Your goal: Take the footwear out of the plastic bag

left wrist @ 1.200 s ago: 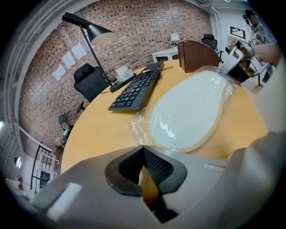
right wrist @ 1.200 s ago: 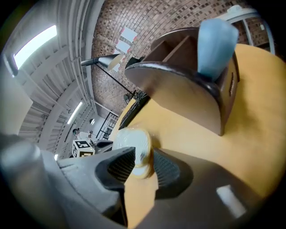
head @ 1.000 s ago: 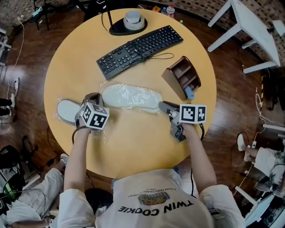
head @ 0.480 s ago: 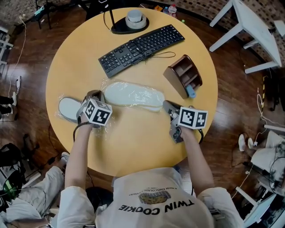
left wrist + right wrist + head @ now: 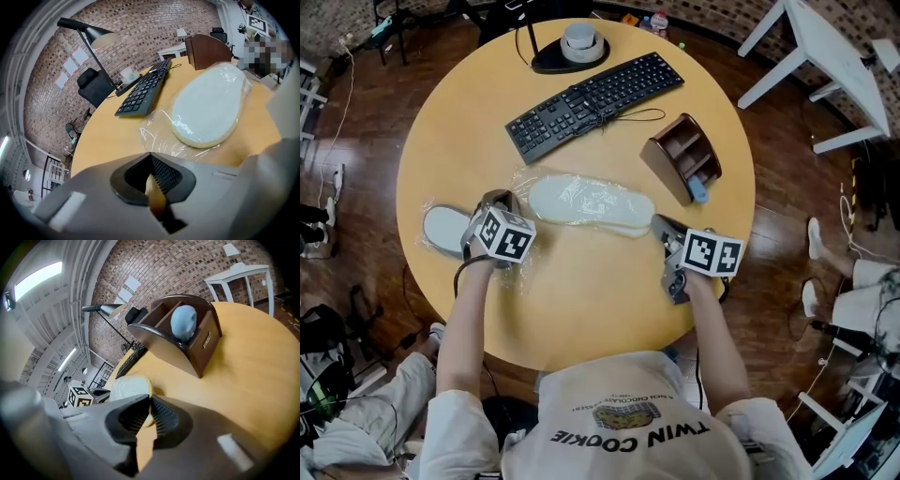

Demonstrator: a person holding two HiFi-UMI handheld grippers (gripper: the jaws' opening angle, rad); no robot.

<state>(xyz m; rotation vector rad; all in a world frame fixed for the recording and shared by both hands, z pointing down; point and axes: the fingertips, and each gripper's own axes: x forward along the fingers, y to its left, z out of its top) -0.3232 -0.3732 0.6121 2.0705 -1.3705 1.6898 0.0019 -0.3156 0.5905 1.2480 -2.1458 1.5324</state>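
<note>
A white slipper (image 5: 591,204) lies sole up in a clear plastic bag (image 5: 523,184) in the middle of the round table (image 5: 581,300). My left gripper (image 5: 499,202) is shut on the bag's loose left end, and the crinkled plastic (image 5: 157,136) runs down to its jaws (image 5: 151,154). My right gripper (image 5: 659,225) grips the slipper's right end. Its jaws have just been closing, and the slipper's edge (image 5: 130,387) sits between them (image 5: 149,401). A second white slipper (image 5: 442,230) lies by the table's left rim.
A black keyboard (image 5: 595,94) and a lamp base (image 5: 572,52) lie at the back. A brown desk organiser (image 5: 684,159) holding a blue object (image 5: 183,320) stands just beyond my right gripper. White furniture (image 5: 825,66) stands off the table to the right.
My right gripper has shut on the slipper's end and moved right. The slipper has slid right with it. My left gripper has stayed put on the bag.
</note>
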